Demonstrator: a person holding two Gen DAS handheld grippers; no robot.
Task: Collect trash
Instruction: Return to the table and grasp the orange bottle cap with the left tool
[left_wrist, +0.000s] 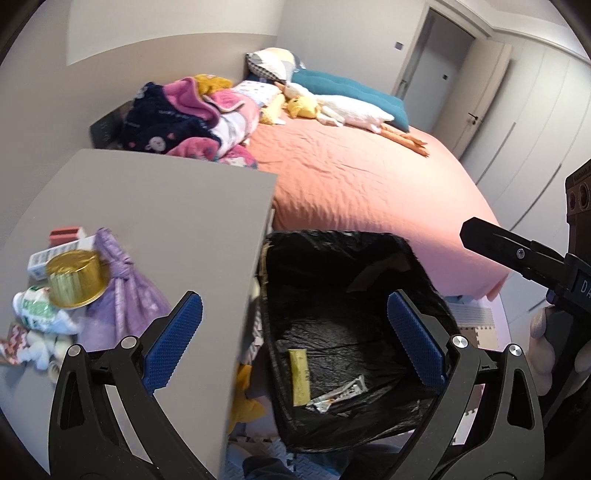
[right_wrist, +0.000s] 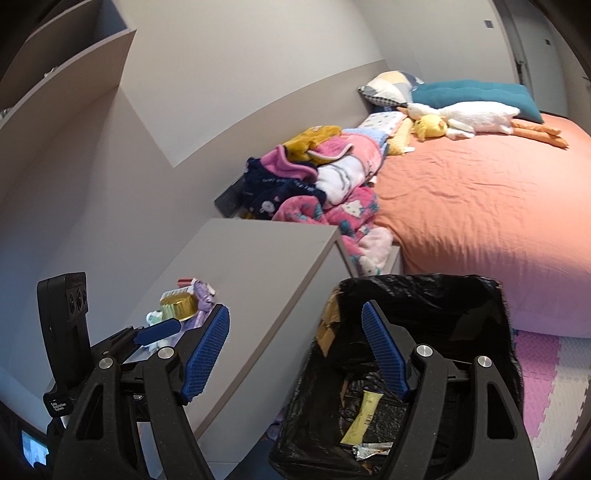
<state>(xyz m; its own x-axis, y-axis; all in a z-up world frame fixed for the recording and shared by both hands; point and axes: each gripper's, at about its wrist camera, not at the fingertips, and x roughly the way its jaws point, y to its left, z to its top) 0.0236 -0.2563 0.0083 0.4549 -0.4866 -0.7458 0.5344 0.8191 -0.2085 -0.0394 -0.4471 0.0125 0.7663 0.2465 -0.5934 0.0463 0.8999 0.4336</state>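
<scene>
Judging from the bin (left_wrist: 343, 280) beside the counter (left_wrist: 166, 206), the task is only partly done: a yellow wrapper (left_wrist: 300, 376) and a silver wrapper (left_wrist: 340, 393) are already seen at the bottom of its black liner. A gold can (left_wrist: 75, 277), a crumpled green-and-white packet (left_wrist: 38, 314) and a purple bag (left_wrist: 122, 295) are left on the counter. Both the left tool (left_wrist: 295, 332) and the right tool (right_wrist: 295, 347) are held wide and empty.

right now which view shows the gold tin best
The left wrist view: the gold tin sits large and unblocked on the grey table. In the right wrist view it is small and distant.
</scene>
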